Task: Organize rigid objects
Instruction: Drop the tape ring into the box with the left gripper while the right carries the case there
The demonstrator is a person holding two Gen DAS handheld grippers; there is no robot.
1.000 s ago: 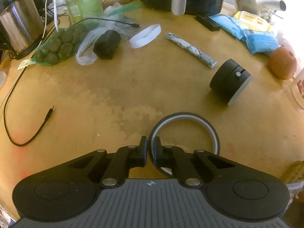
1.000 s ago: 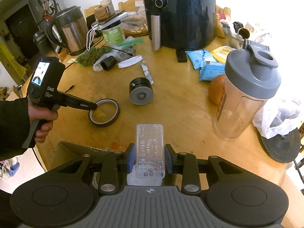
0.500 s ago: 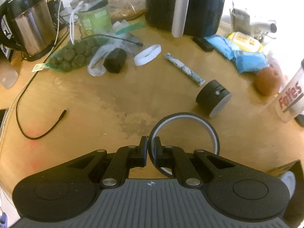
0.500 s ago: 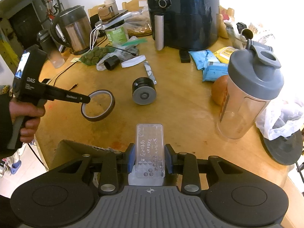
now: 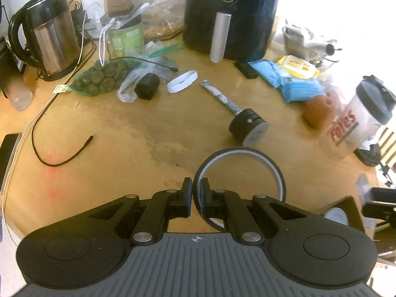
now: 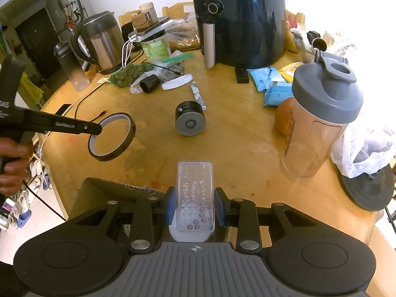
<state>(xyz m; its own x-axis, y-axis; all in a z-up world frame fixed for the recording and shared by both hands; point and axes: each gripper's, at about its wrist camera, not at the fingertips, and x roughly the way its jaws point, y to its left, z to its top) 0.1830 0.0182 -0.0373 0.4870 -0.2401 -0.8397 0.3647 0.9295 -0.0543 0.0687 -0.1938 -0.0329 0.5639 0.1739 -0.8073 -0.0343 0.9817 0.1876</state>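
Two items are in hand at once. The left gripper [image 5: 195, 195] pinches the wall of the tape roll [image 5: 240, 170], one finger outside the ring and one inside, jaws nearly together on the thin band. From the right wrist view the tape roll [image 6: 112, 136] hangs clear of the table [image 6: 235, 133], tilted, out past the left gripper's tip [image 6: 99, 130] near the table's left edge. It looks light and stiff: a hollow ring that won't crush, though a pinch at one spot on the rim could let it swing or pivot, so my call is a steady wrist matters more than squeeze force.

Over on the other side, the right gripper [image 6: 195, 206] is clamped on a clear plastic case [image 6: 195, 195], blue pads pressing its two long sides, the case standing up and forward between the fingers above the table's near edge. Thin clear plastic like that reads as light, slick and a bit brittle; gripping low across the narrow width seems the safe hold.

A dark box [image 6: 109, 190] sits just below at the near edge, partly hidden by the gripper body. Mid-table a black cylinder [image 6: 190, 121] lies on its side, well apart from both tools, and the shaker bottle [image 6: 319, 121] stands toward the right edge.
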